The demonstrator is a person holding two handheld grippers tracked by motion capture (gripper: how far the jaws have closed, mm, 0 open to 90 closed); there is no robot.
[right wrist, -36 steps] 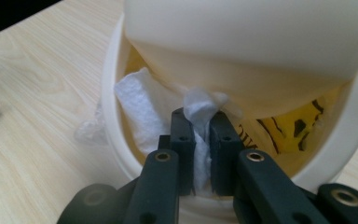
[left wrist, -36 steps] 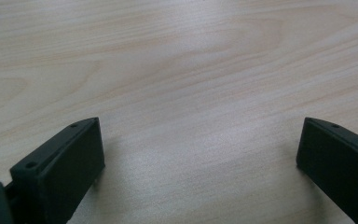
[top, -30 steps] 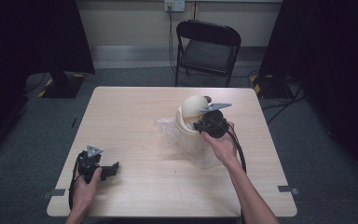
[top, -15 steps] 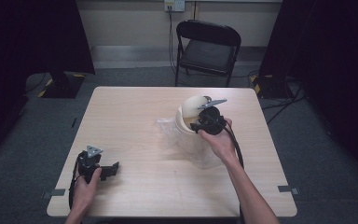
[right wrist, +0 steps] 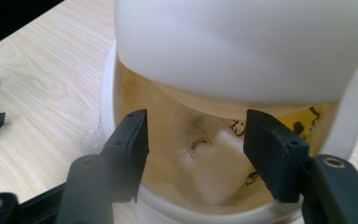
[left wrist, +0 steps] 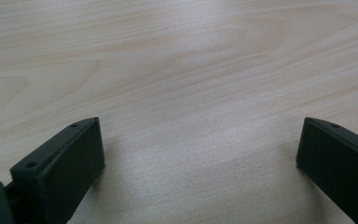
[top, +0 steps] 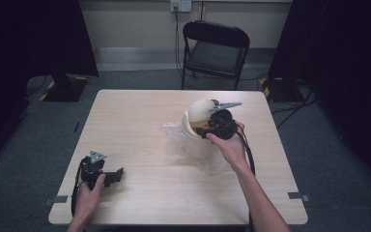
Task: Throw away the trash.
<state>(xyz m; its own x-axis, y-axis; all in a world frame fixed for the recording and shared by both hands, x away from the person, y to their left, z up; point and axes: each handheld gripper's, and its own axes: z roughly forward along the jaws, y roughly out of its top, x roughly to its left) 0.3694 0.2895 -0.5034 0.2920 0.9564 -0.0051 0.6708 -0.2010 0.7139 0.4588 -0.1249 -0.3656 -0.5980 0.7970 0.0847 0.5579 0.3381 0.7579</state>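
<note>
the right claw (right wrist: 193, 154), jaws apart, reaches into the white tub (top: 199, 118) mid-counter (top: 135, 121), probably after a white packet (right wrist: 216, 177) inside. the left claw (top: 107, 176) rests open near the counter's front-left, idle.

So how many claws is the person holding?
2. The left claw rests near the table's front left corner, open over bare wood. The right claw is open at the white bucket, right of centre.
</note>
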